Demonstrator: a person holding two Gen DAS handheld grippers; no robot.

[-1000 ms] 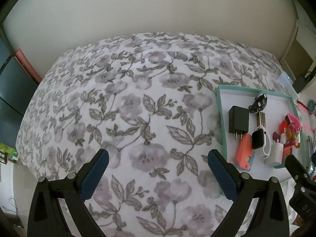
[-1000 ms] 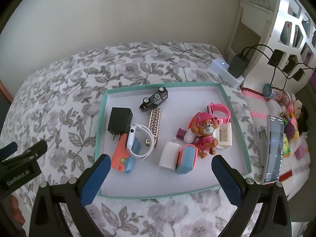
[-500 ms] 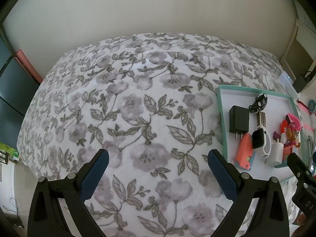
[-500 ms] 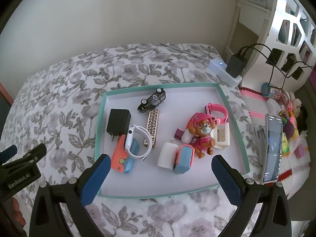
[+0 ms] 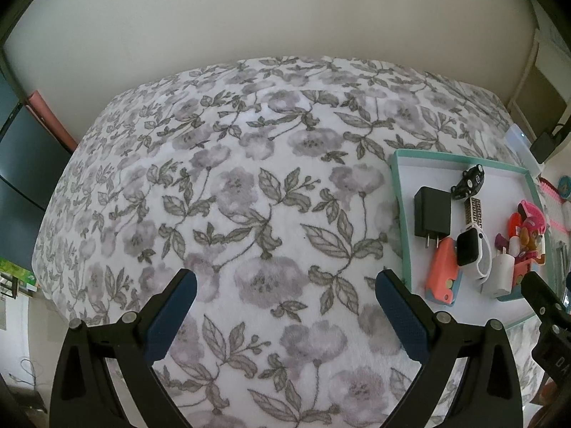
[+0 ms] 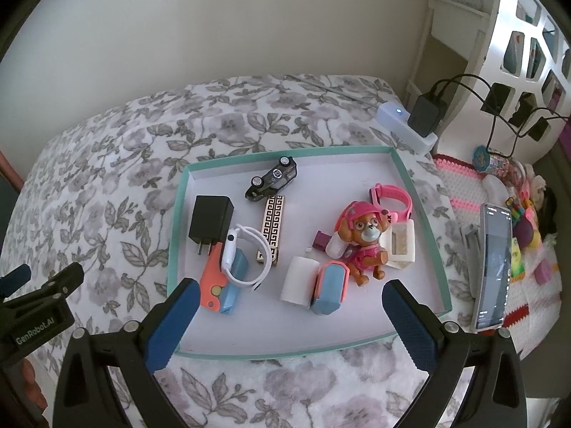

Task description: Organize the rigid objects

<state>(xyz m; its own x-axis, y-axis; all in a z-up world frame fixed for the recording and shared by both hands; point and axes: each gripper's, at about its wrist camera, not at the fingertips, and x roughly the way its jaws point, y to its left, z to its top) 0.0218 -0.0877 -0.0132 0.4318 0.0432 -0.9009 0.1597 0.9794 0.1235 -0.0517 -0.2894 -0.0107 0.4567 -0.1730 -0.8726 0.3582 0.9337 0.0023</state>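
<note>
Mostly bare bedspread beside tray

Bare bedspread left of crowded tray

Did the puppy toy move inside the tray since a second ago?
No. The puppy toy sits in the same spot in the tray, between the pink watch and the white block. Only the camera shifted slightly.
</note>
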